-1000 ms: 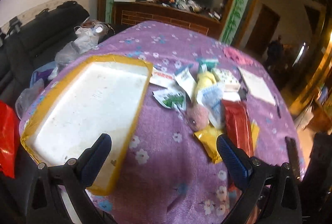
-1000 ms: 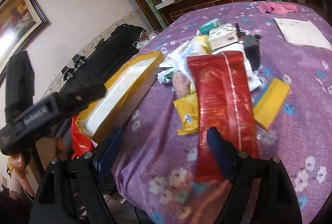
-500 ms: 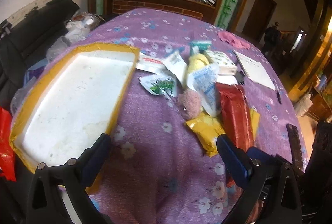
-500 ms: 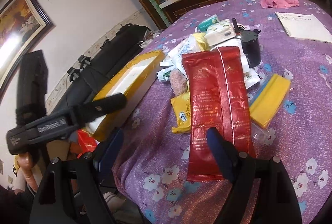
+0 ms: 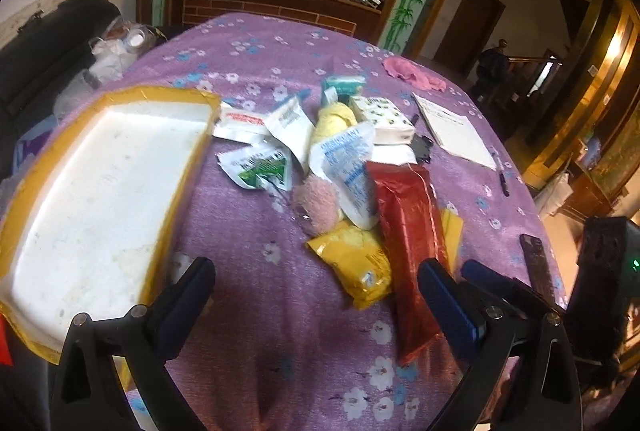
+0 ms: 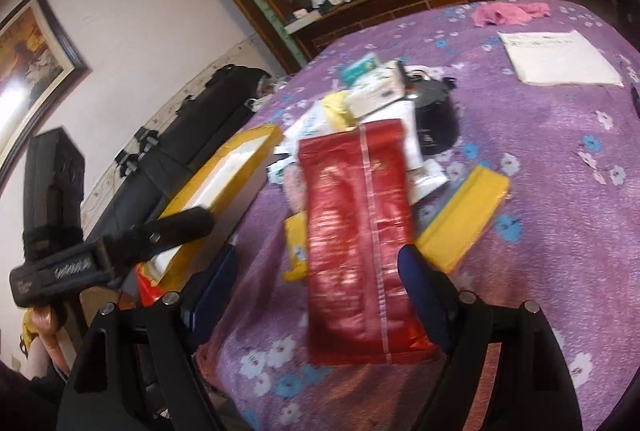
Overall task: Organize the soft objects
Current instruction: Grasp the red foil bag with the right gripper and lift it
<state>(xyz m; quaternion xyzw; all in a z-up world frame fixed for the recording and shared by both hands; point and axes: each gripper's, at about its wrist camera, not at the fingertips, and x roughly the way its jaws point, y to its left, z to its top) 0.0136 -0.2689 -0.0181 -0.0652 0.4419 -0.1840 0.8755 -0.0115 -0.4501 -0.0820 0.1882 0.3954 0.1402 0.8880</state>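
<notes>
A pile of soft packets lies mid-table on the purple flowered cloth (image 5: pixel 248 43): a long red packet (image 5: pixel 408 227), a yellow pouch (image 5: pixel 356 267), a pink fuzzy ball (image 5: pixel 318 201), white sachets (image 5: pixel 348 167) and tissue packs (image 5: pixel 384 115). A yellow-rimmed white tray (image 5: pixel 92 191) lies to the left. My left gripper (image 5: pixel 316 295) is open and empty above the near cloth. My right gripper (image 6: pixel 320 287) is open, its jaws either side of the near end of the red packet (image 6: pixel 356 239), not touching it. The left gripper (image 6: pixel 120 247) shows in the right wrist view.
A white paper sheet (image 5: pixel 452 131), a pink cloth (image 5: pixel 412 73) and a black pen (image 5: pixel 502 177) lie at the far right. A dark flat bar (image 5: pixel 538 267) lies near the right edge. A small black pot (image 6: pixel 434 119) sits behind the pile. A black bag (image 5: pixel 52 31) stands left of the table.
Both grippers have moved forward over the table toward the pile. The red packet now lies between the right gripper's open jaws. Nothing was taken hold of.
</notes>
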